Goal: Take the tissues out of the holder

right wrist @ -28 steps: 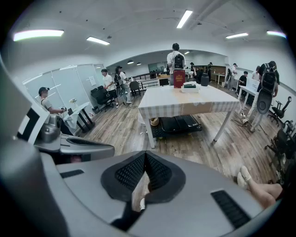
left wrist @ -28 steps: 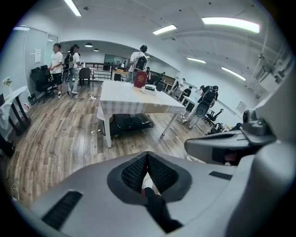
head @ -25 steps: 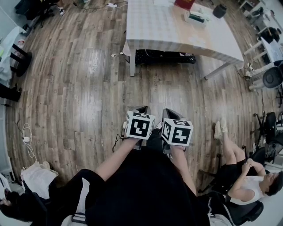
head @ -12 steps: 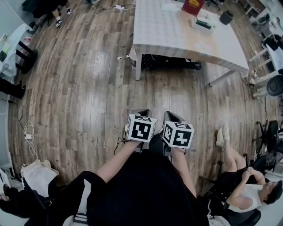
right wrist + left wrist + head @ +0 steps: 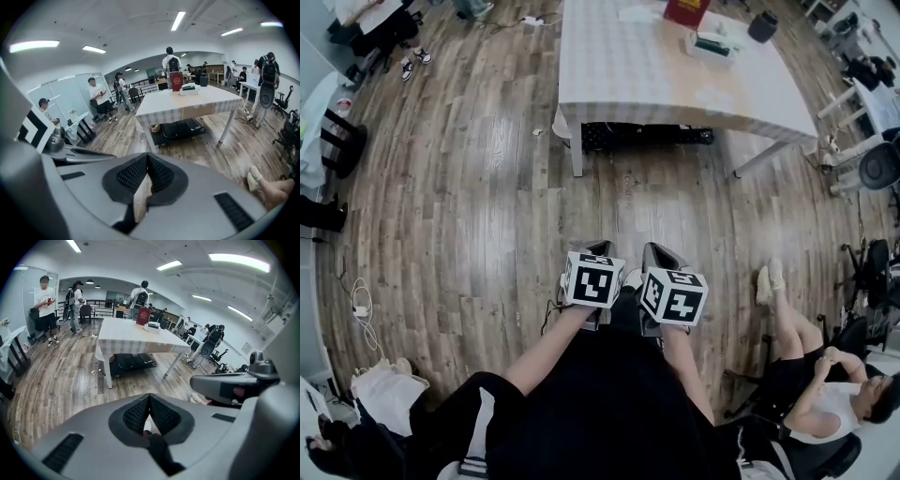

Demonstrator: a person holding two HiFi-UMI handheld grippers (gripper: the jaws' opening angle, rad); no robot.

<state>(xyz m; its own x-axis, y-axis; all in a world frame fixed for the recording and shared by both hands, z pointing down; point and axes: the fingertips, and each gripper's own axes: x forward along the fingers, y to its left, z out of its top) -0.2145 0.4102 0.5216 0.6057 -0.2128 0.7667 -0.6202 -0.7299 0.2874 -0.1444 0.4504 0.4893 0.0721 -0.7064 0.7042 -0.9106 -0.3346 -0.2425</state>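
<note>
Both tools sit slightly lower in head view than before; surface (image 5: 647, 56) no closer. Left tool (image 5: 149, 399): jaws together, empty. Right tool (image 5: 147, 159): same. Step: approach, nothing taken yet. Holder (image 5: 710, 44), probably white box at surface's far end, well apart from you. Next: walk up, open jaws. Red item (image 5: 686, 9): print too small to read.

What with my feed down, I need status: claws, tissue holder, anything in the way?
Left claw shut, empty. Right claw shut, empty. Tissue holder on the table, well ahead, untouched. Seated person's legs off to the right, not in the path.
</note>
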